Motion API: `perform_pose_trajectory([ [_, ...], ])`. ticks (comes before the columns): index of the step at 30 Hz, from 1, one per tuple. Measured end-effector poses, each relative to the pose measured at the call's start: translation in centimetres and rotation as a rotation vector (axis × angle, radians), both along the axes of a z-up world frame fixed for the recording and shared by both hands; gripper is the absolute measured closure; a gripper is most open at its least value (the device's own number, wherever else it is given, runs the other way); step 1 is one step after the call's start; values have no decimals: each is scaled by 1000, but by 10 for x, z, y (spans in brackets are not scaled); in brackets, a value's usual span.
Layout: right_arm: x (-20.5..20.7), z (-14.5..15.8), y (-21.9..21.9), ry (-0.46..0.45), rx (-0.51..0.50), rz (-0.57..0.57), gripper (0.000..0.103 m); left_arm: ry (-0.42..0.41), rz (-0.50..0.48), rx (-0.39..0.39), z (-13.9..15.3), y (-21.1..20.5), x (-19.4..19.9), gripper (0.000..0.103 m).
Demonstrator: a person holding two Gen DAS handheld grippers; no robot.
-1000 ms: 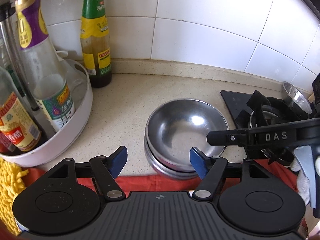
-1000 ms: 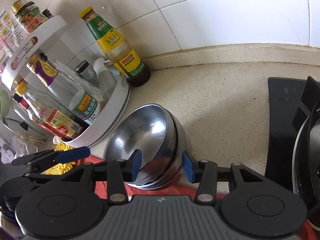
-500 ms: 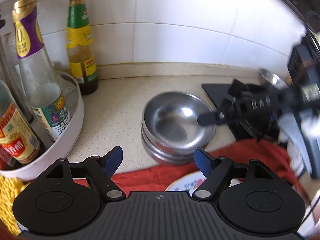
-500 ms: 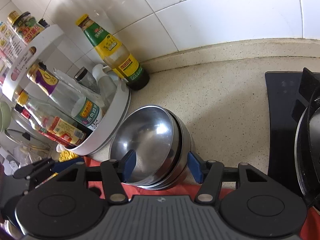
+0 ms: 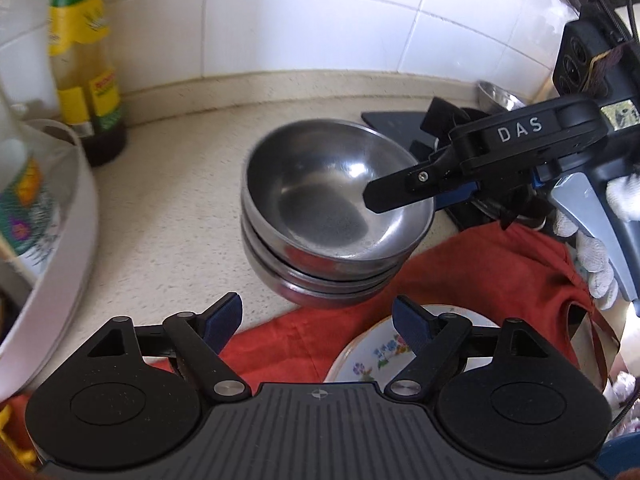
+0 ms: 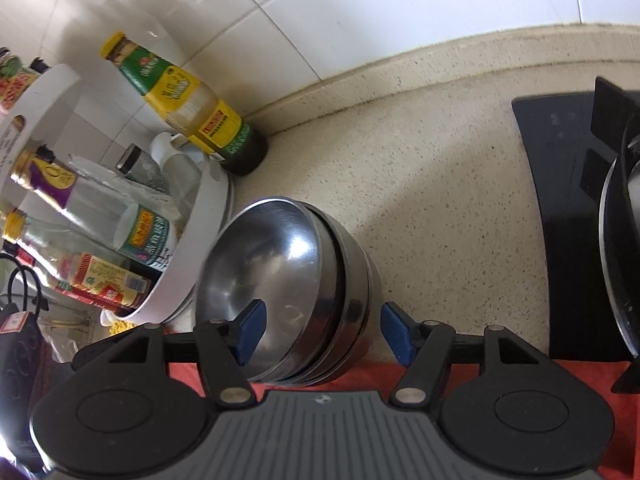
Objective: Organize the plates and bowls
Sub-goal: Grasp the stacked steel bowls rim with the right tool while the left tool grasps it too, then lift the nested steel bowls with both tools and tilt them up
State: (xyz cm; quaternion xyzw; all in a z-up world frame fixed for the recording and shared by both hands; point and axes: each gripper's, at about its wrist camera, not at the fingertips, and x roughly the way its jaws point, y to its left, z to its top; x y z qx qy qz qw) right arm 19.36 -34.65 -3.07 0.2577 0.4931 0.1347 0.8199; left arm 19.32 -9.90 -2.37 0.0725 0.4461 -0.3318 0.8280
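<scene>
A stack of steel bowls (image 5: 336, 216) (image 6: 280, 280) sits on the speckled counter at the edge of a red cloth (image 5: 480, 272). My right gripper (image 6: 322, 334) straddles the stack's near rim. One blue pad is inside the top bowl and the other stands clear of the outer wall, with the jaws opening. In the left wrist view its black finger (image 5: 400, 192) reaches over the top bowl from the right. My left gripper (image 5: 318, 320) hovers in front of the stack, jaws opening with nothing between them. A floral plate (image 5: 380, 356) lies on the cloth under its right finger.
A white round rack (image 6: 192, 248) of sauce bottles stands left of the bowls, with a green-and-yellow bottle (image 6: 192, 108) by the tiled wall. A black gas stove (image 6: 568, 208) is on the right, a small steel cup (image 5: 498, 94) behind it. A gloved hand (image 5: 596, 264) holds the right gripper.
Both grippers' jaws have spread wider. The left gripper has sunk and rolled, bringing the floral plate into view beneath it. The right gripper stays at the bowls' rim.
</scene>
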Motion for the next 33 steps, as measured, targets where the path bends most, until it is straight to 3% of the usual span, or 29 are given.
perform_pose_trajectory([
  [7,16,-15,0,30,-2,-26,42,52,-65,-30,-18,-12,25,12],
  [14,45,-22,-9,23,-22,-71,40,41,-58,-66,-21,-25,54,9],
  [19,62,-24,-26,48,38,-84,39,-35,-84,-35,-21,-36,61,7],
  [22,69,-24,-30,37,29,-59,35,-111,-118,6,-22,-37,56,0],
  [33,92,-41,-28,67,58,-10,32,-156,-163,-24,-41,-54,68,0],
])
